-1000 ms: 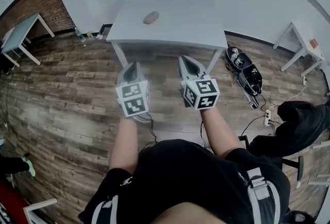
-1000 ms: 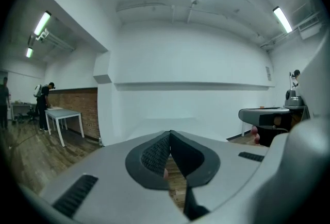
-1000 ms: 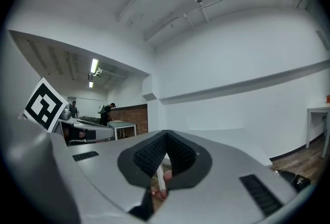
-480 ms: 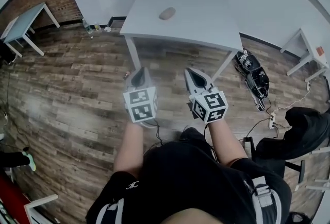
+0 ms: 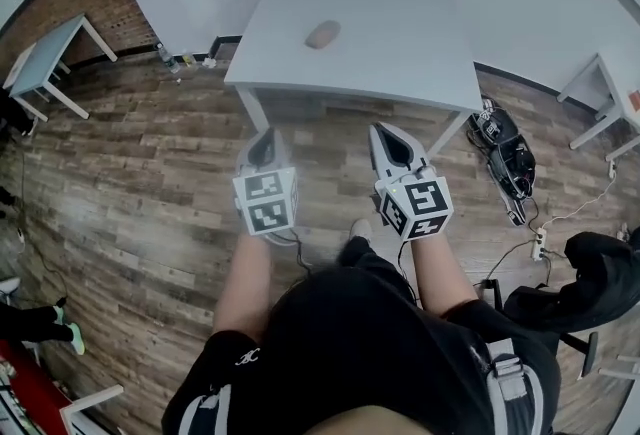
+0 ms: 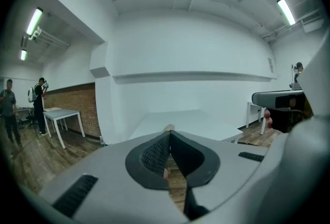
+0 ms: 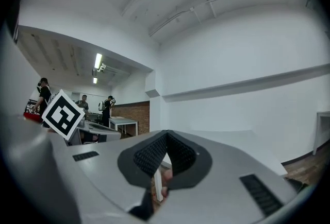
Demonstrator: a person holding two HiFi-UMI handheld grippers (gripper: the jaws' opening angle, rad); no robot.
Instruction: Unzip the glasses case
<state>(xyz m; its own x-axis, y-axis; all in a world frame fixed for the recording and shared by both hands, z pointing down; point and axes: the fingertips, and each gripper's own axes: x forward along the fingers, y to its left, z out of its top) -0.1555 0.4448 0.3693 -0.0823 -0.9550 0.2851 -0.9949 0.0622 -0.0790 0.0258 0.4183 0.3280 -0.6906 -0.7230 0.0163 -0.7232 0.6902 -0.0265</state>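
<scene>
Both tongs are clenched with nothing in them: the left tongs [image 5: 265, 138] and the right tongs [image 5: 385, 135] each show their ribbed pads pressed together at the tip in their own views, with only floor and table behind. I read this as the reach-in step, before any contact. The glasses case [image 5: 322, 34] lies alone on the white table [image 5: 400, 63], towards its far left part as I look down. My two tools hang over the wooden floor [image 5: 150, 183], short of the table's near edge and well apart from the case.

From the left tongs' view the case [image 6: 168, 127] peeks out just above the closed tips, so that tool is roughly lined up with it. The right tongs' view takes in the table top [image 7: 242, 140], but I can't pick out the case there.

Nothing of the unzipping is done, as far as I can judge. The case is too small in every view for me to tell where the zip pull sits or which way the zip runs. I would want a closer look before committing.

Next I need to bring both tools over the table and release both sets of jaws. One would steady the body of the case while the other pinches the pull, likely a small tab that could slip from broad pads.
</scene>
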